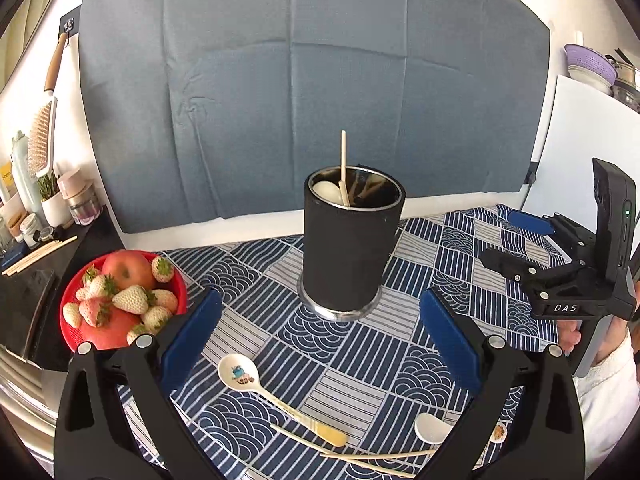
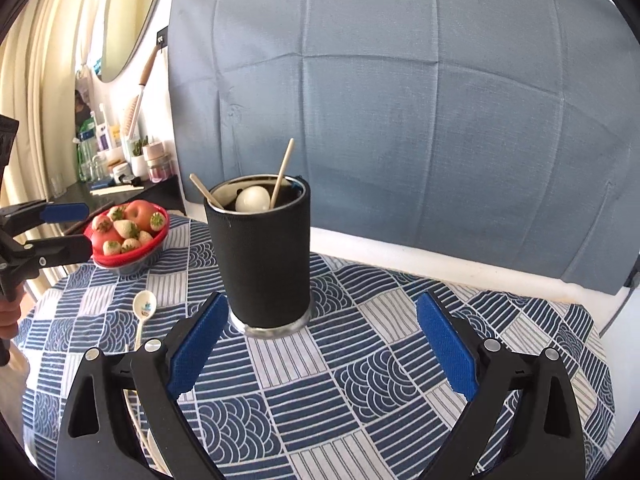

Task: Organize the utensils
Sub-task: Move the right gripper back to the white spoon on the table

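Observation:
A black utensil holder (image 1: 351,246) (image 2: 262,256) stands on the patterned tablecloth with a white spoon (image 2: 252,199) and chopsticks (image 1: 343,160) inside. On the cloth near me lie a cartoon-printed spoon (image 1: 244,374) (image 2: 144,308), a plain white spoon (image 1: 430,428) and loose chopsticks (image 1: 360,454). My left gripper (image 1: 320,328) is open above the lying utensils, short of the holder. My right gripper (image 2: 320,332) is open too, just in front of the holder; it also shows at the right of the left wrist view, right gripper (image 1: 516,240).
A red bowl of strawberries and apples (image 1: 120,300) (image 2: 128,236) sits left of the holder. A dark side shelf (image 1: 44,240) holds bottles, jars and spare chopsticks. A blue cloth backdrop (image 1: 312,80) hangs behind the table. A hand (image 1: 600,340) holds the right gripper.

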`<control>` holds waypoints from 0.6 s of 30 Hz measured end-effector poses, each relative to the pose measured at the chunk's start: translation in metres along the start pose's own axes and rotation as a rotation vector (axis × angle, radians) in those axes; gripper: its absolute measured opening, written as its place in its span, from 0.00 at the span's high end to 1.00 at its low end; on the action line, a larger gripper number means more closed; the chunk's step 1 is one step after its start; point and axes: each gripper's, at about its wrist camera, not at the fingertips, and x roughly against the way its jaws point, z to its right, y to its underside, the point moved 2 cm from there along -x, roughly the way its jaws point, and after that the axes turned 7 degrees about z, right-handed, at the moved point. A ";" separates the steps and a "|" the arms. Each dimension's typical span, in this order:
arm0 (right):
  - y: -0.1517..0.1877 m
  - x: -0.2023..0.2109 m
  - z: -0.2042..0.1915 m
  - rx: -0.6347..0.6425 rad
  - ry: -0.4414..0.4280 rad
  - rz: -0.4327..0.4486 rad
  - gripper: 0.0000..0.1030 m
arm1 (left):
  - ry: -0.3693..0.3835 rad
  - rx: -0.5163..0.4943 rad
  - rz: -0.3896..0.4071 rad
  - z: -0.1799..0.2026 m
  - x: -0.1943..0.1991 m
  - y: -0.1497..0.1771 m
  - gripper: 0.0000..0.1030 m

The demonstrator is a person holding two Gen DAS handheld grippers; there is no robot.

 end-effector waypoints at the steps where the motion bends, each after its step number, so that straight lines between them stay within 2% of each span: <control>1: 0.005 0.003 0.000 0.001 0.002 -0.003 0.12 | 0.006 -0.001 -0.013 0.003 -0.002 0.006 0.06; 11: 0.043 0.027 0.003 -0.009 0.021 -0.036 0.12 | 0.042 -0.029 -0.122 0.034 -0.008 0.056 0.06; 18: 0.063 0.039 0.004 -0.013 0.019 -0.048 0.12 | 0.059 0.008 -0.197 0.041 -0.012 0.082 0.06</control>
